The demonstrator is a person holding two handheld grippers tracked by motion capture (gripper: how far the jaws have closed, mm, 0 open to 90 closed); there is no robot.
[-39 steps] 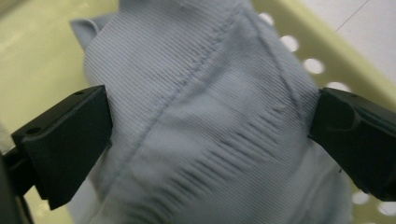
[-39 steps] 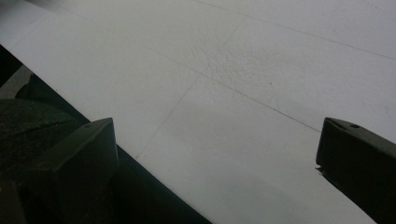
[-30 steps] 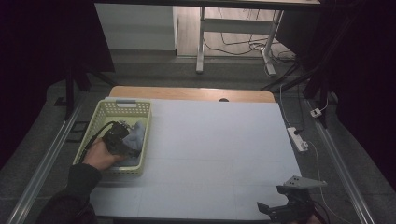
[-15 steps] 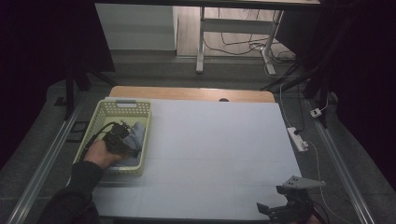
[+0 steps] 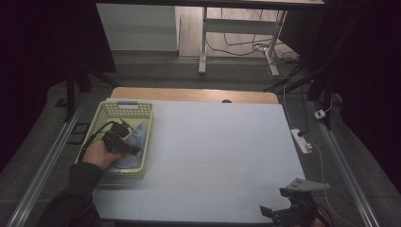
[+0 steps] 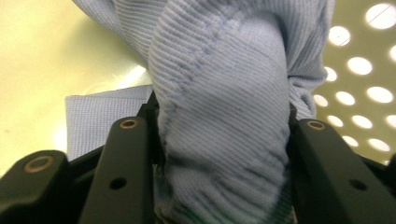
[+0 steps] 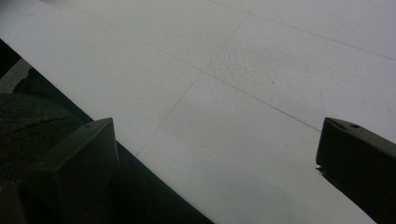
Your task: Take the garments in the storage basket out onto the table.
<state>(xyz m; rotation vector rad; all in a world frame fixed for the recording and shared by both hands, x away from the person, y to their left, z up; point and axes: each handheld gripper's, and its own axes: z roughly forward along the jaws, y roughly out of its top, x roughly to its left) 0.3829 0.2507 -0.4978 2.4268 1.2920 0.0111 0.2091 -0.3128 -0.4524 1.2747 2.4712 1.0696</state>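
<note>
A pale blue ribbed cloth (image 5: 137, 137) lies bunched inside a yellow-green perforated basket (image 5: 109, 113) at the table's left. My left gripper (image 5: 130, 147) reaches into the basket and is shut on a fold of the blue cloth (image 6: 219, 121), which bulges up between its two black jaws. Yellow basket wall (image 6: 364, 70) with round holes shows behind the cloth. At the table's near right edge my right gripper (image 5: 274, 213) hovers open, its jaws far apart over bare white tabletop (image 7: 261, 70), with nothing between them.
The white table surface (image 5: 222, 146) stretches between the basket and the right gripper. A white power strip (image 5: 301, 141) with its cord lies off the table's right edge. A wooden strip (image 5: 189, 93) runs along the far edge. Desk legs and cables stand beyond.
My left hand and gripper have shifted slightly inside the basket, nearer the cloth's middle. The right gripper has sunk a little toward the near table edge.
</note>
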